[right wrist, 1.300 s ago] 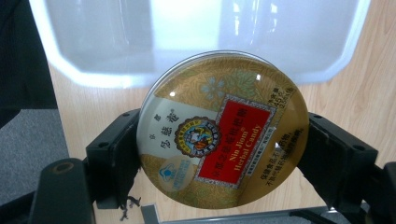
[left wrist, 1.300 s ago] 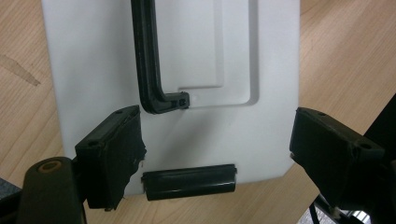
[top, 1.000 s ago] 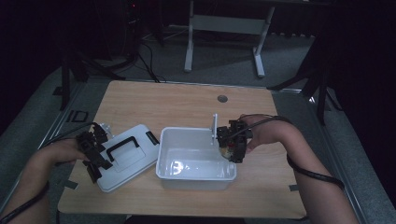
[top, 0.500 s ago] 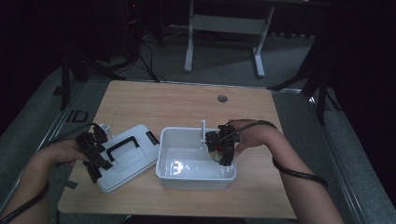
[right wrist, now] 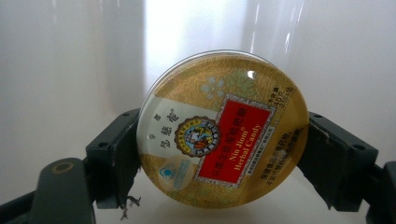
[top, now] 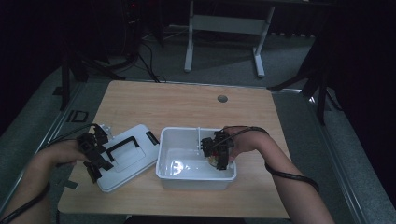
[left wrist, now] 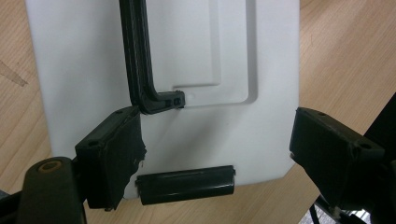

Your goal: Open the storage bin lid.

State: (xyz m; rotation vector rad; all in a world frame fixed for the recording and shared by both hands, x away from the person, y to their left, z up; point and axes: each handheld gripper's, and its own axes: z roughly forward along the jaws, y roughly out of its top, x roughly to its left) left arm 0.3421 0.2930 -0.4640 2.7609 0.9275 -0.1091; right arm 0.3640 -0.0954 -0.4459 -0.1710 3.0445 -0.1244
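Note:
A round gold candy tin with a red label is clamped by its rim between the jaws of my right gripper. In the high view that gripper reaches down inside the open white bin at the table's middle, with the tin low near the bin's right wall. The bin's white lid, with a black handle and a black latch, lies flat to the left. My left gripper hovers over the lid's near end, its jaws spread wide, one above the lid and one past its edge.
The wooden table has a round grommet hole at the back. Cables trail from both grippers over the table's side edges. A desk frame stands on the floor behind the table.
My right gripper has carried the tin leftward and down, from above the bin's right rim into the bin. The left gripper and the lid have stayed still.

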